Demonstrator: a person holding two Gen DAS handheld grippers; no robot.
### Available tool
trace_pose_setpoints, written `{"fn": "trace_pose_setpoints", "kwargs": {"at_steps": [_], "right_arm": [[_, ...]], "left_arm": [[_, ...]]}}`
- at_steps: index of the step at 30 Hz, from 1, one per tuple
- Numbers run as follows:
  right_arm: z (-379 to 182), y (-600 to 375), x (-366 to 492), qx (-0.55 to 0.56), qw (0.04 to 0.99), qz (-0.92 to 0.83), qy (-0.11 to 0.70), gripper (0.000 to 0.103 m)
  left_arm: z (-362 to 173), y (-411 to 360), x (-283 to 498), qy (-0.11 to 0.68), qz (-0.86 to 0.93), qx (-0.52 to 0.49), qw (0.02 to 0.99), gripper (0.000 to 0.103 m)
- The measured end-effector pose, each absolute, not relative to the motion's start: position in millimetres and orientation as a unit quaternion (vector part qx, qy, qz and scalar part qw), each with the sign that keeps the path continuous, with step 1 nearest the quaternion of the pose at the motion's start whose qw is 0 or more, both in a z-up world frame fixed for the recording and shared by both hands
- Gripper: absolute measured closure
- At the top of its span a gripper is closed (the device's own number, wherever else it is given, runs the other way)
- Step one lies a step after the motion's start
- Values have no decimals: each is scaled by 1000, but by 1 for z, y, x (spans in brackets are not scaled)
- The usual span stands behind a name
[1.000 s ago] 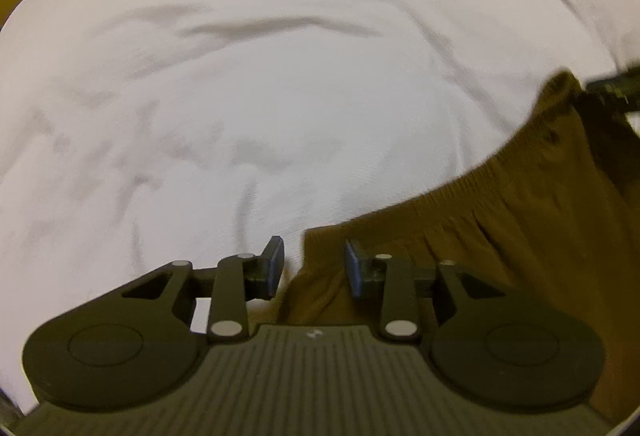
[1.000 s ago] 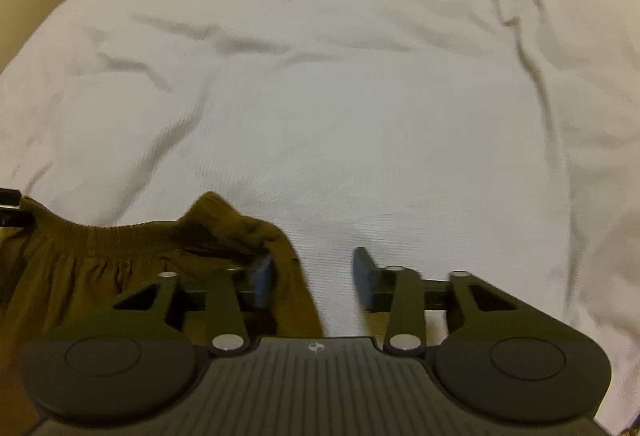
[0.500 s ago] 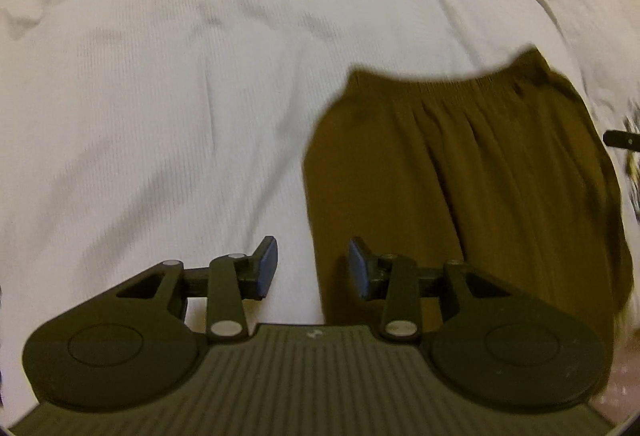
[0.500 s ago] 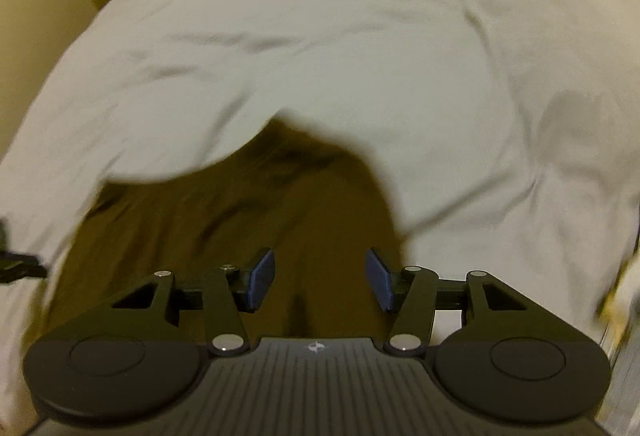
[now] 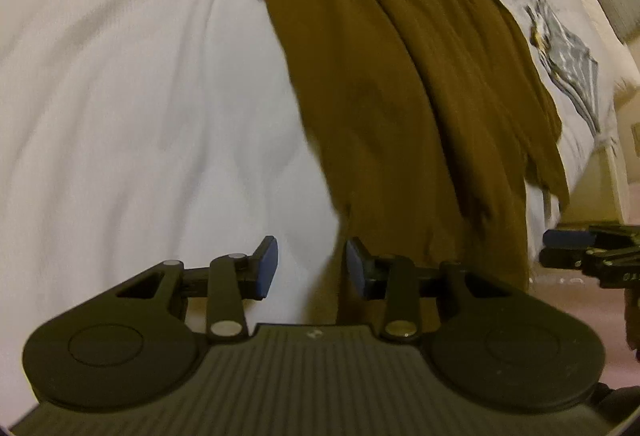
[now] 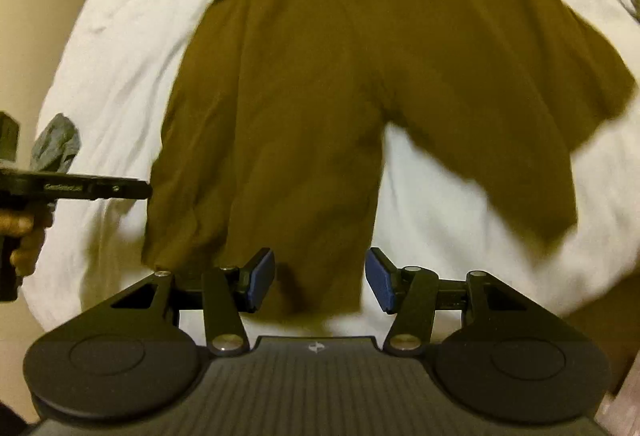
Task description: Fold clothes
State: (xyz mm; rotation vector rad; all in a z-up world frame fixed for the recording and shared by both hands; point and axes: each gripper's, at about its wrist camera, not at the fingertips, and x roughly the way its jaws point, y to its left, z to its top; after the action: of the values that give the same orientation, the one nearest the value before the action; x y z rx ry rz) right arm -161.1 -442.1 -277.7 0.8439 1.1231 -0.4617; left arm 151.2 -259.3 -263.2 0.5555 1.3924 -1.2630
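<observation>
Left wrist view: I am seeing the brown shorts lying spread on the white bedding, waistband toward the far edge, legs hanging over the near edge. I am holding the left gripper released, grasping nothing. Right wrist view: the right gripper is also gaping empty. No fold is showing; folding seems outstanding.

Your brown shorts are soft matt cloth, finely gathered at the elastic waistband. The white bedcover under them is matt, lightly textured fabric, creased all over. Each claw, left and right, is matt black plastic with blue rubbery-looking pads, small shiny metal pivots and a ribbed body.
</observation>
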Motion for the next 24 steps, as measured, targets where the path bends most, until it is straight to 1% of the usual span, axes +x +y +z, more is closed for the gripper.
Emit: {"fn": "trace_pose_setpoints", "kwargs": {"at_steps": [2,6,10,11,12,13,14,15,16,17,18,19,24], "right_arm": [[-275,-430,-160,365,743,-213,519,50],[-274,-404,-149,242,771,-192,557,50],[-283,-389,-146,163,786,-172,572,50],[-285,-386,-146,143,788,-166,575,52],[-287,-382,-145,123,791,-161,578,56],[-289,-378,-144,103,793,-155,580,57],[-289,-379,-145,101,794,-157,578,61],[-287,-383,-147,114,794,-165,573,71],[-284,-387,-149,127,795,-172,568,75],[-281,-391,-152,135,795,-179,564,84],[-278,-394,-155,140,795,-185,560,98],[-274,-397,-158,146,795,-192,557,103],[-261,-408,-172,154,792,-221,548,103]], "left_arm": [[-262,-249,151,588,-542,235,552,72],[-253,-230,139,563,-565,249,550,72],[-251,-219,109,526,-590,290,540,71],[-251,-217,103,520,-593,294,540,71],[-251,-214,97,515,-595,296,542,71],[-250,-213,93,512,-597,294,543,71],[-250,-211,90,510,-598,290,546,71],[-250,-208,87,507,-598,287,550,71],[-250,-206,84,504,-598,284,555,71],[-250,-203,83,504,-596,279,559,71],[-250,-201,83,505,-595,273,563,71],[-250,-200,83,508,-592,264,567,71],[-257,-206,80,506,-574,268,585,70]]}}
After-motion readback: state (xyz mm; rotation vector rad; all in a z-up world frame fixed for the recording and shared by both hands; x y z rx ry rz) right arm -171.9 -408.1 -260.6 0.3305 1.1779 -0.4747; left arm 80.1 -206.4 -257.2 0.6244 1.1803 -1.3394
